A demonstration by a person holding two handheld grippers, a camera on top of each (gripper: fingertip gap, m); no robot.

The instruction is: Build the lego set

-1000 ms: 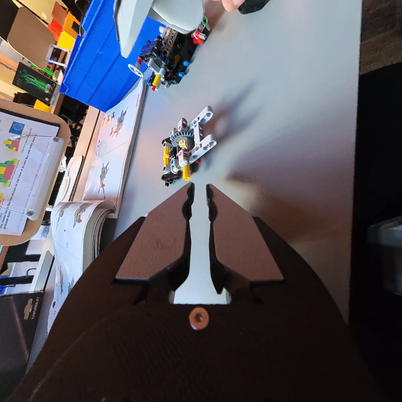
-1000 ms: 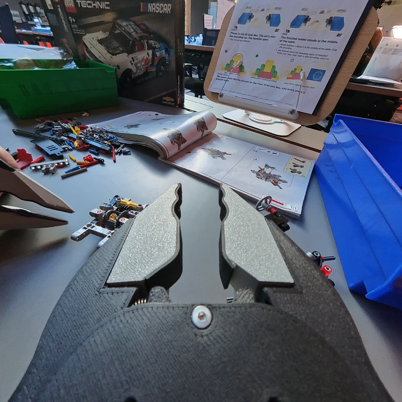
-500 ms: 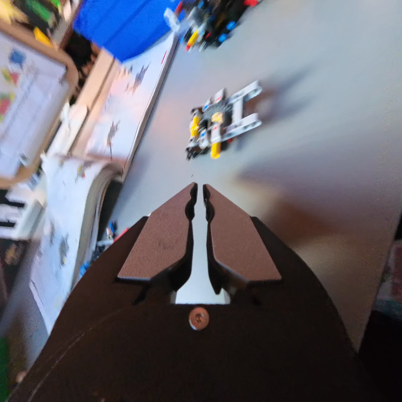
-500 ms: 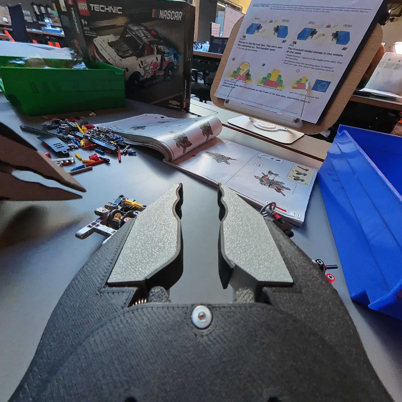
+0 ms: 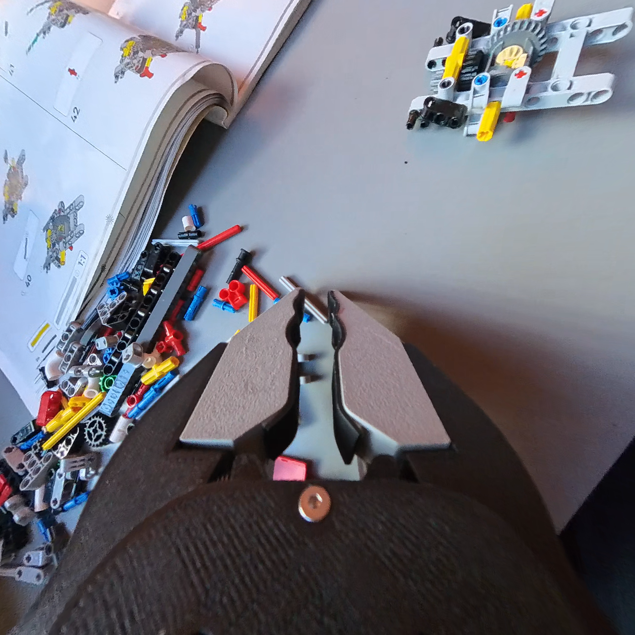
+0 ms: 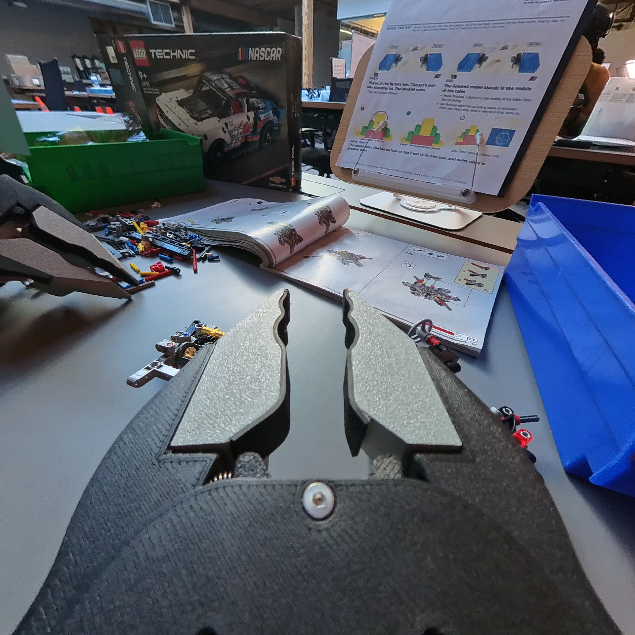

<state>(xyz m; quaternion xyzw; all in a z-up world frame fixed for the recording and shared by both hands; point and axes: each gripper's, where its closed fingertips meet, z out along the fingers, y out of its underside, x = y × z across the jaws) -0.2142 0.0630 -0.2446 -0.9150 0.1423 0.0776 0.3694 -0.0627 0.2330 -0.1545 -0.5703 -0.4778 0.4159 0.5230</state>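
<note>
My left gripper (image 5: 315, 295) is open, its tips low over the grey table (image 5: 412, 223) at the edge of a pile of loose building pieces (image 5: 137, 326). A short grey axle (image 5: 309, 305) lies slantwise on the table between the fingertips. I see no pad pressing on it. In the right wrist view the left gripper (image 6: 132, 288) sits at the left by the pile (image 6: 154, 240). My right gripper (image 6: 316, 295) is open and empty above the table. A small grey, black and yellow assembly (image 6: 178, 350) lies just left of it and also shows in the left wrist view (image 5: 508, 68).
An open instruction booklet (image 6: 343, 261) lies behind the right gripper. A blue bin (image 6: 584, 326) stands at the right, a green bin (image 6: 113, 171) and a set box (image 6: 220, 103) at the back left. A stand with a sheet (image 6: 446, 103) is behind the booklet. A black assembly (image 6: 443, 350) lies partly hidden beside the right finger. The gap from one gripper's tips to the other's is roughly 25 centimetres.
My left gripper swung away from the small assembly to the pile of loose pieces. Its jaws narrowed, then opened over the grey axle. The right gripper hardly moved.
</note>
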